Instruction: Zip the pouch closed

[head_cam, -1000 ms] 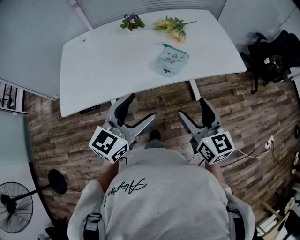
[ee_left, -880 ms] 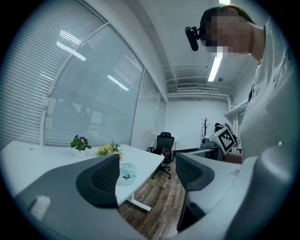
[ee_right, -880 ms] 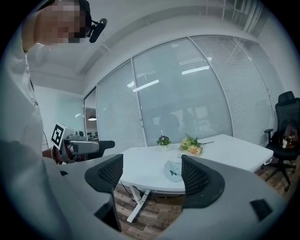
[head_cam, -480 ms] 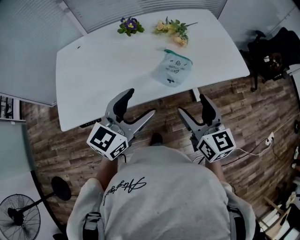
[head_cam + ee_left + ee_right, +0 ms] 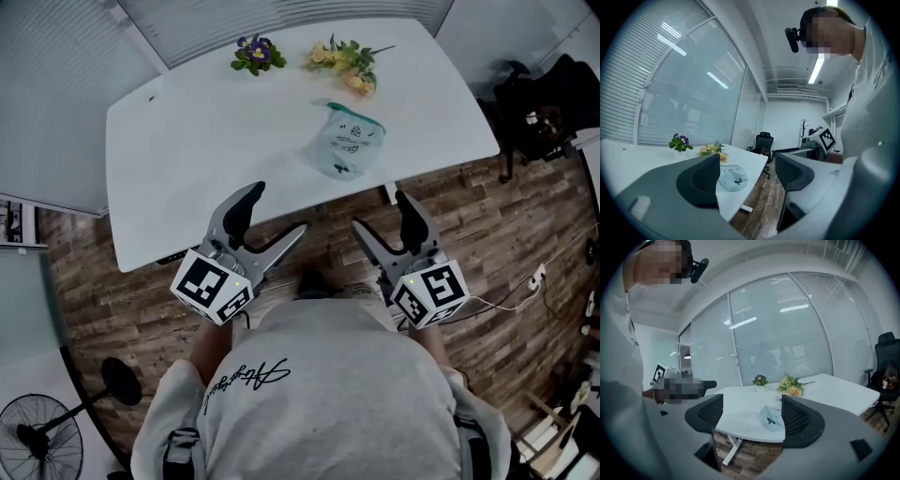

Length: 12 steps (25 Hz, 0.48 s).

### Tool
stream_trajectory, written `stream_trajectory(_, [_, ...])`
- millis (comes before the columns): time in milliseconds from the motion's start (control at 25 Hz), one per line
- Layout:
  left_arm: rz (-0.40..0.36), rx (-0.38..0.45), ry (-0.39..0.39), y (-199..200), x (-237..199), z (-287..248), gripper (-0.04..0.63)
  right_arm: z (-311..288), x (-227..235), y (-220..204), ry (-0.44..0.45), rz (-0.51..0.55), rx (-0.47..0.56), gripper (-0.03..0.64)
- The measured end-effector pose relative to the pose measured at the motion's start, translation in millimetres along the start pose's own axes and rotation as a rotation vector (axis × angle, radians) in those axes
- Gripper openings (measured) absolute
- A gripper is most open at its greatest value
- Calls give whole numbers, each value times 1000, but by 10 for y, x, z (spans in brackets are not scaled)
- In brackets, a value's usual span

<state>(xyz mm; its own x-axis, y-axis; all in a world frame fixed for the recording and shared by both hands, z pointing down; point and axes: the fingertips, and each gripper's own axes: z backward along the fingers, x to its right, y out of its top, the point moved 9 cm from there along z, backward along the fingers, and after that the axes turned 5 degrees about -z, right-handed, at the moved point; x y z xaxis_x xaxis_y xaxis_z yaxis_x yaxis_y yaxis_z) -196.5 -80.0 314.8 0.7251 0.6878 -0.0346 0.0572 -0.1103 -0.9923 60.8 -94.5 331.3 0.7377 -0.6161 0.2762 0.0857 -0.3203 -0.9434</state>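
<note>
A pale blue translucent pouch (image 5: 345, 142) with a teal zip edge lies on the white table (image 5: 187, 141), near its front right edge. Both grippers hang over the wooden floor, short of the table and touching nothing. My left gripper (image 5: 272, 214) is open and empty, and so is my right gripper (image 5: 382, 214). In the left gripper view the pouch (image 5: 732, 177) shows between the spread jaws of the left gripper (image 5: 747, 173), well ahead of them. The right gripper view shows the pouch (image 5: 771, 418) beyond the right gripper (image 5: 752, 416).
A purple flower bunch (image 5: 255, 52) and a yellow bouquet (image 5: 345, 61) lie at the table's far side. A black office chair (image 5: 548, 117) stands to the right, a floor fan (image 5: 37, 431) at lower left. A cable (image 5: 525, 295) runs over the floor.
The table and pouch have come nearer in the head view as the person steps toward them. Both grippers stay open and empty, held in the same pose.
</note>
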Motion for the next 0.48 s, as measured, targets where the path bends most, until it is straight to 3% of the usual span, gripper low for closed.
stream_trajectory(280, [6, -16, -8, -35, 81, -179, 354, 30, 185, 23, -1, -9, -1, 373])
stream_trajectory(480, [9, -9, 48, 38, 87, -291, 354, -63, 345, 121, 52, 7, -11, 373])
